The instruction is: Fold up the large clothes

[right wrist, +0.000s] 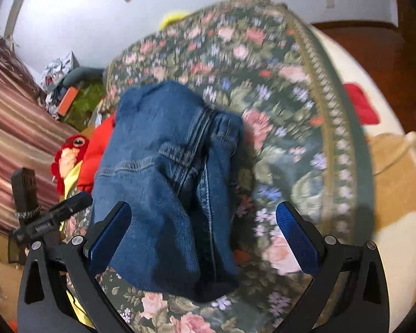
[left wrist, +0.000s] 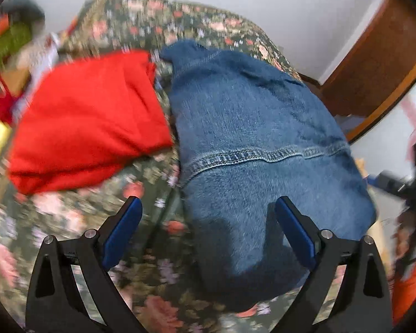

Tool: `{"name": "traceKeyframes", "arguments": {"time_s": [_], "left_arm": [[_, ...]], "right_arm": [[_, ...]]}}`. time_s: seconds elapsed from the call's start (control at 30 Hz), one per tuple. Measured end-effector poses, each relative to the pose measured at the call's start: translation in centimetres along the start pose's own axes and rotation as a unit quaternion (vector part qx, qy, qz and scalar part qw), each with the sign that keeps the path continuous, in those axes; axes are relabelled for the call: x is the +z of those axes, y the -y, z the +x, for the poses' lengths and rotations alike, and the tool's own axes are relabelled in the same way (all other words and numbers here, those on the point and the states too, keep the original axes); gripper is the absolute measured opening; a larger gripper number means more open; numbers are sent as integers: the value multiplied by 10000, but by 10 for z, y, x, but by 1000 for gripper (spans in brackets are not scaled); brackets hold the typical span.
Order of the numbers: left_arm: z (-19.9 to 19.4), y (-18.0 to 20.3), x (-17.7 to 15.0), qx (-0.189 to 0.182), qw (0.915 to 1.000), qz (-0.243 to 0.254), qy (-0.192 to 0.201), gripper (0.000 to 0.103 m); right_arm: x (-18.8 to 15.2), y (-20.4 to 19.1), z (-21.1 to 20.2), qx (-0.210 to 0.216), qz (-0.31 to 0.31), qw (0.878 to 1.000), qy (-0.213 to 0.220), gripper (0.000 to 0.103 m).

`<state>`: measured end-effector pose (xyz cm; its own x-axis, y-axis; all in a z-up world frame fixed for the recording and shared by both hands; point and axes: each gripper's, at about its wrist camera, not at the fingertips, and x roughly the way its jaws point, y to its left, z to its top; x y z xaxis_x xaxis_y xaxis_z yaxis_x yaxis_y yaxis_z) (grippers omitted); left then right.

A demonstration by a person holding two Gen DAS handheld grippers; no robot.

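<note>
Two claws are in your hands, and both stand wide with nothing between their blue pads. Your left claw (left wrist: 208,227) hangs over the near left edge of the folded denim jeans (left wrist: 252,144), one pad above the denim, the other above the floral bedspread (left wrist: 141,272). Your right claw (right wrist: 205,233) straddles the jeans' (right wrist: 158,194) near right edge, where a loose seam flap stands up. The jeans lie bunched on the bedspread (right wrist: 285,116), with a folded red garment (left wrist: 88,122) just beside their left side, touching or nearly so at the far corner. To the right of the jeans you have a broad bare stretch of bedspread up to its trimmed border (right wrist: 335,127). On the left, a red plush toy (right wrist: 69,155) and a striped cloth (right wrist: 11,127) crowd the bed's edge. Both views are blurred
</note>
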<state>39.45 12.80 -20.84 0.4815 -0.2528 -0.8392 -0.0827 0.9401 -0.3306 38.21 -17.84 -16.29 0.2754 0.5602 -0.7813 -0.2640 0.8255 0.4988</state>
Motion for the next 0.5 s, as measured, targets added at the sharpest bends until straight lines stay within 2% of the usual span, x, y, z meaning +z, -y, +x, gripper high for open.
{"name": "traceKeyframes", "arguments": {"time_s": [0.13, 0.33, 0.5], "left_arm": [[21, -16, 5, -623, 9964, -492, -303, 97], [49, -27, 15, -1341, 9843, -894, -717, 97], [75, -36, 27, -1812, 9712, -1134, -1058, 97]], "right_arm": [[3, 8, 37, 91, 128, 9989, -453, 103], [13, 23, 72, 733, 391, 9910, -1051, 103], [25, 18, 84, 829, 326, 9894, -1147, 103]]}}
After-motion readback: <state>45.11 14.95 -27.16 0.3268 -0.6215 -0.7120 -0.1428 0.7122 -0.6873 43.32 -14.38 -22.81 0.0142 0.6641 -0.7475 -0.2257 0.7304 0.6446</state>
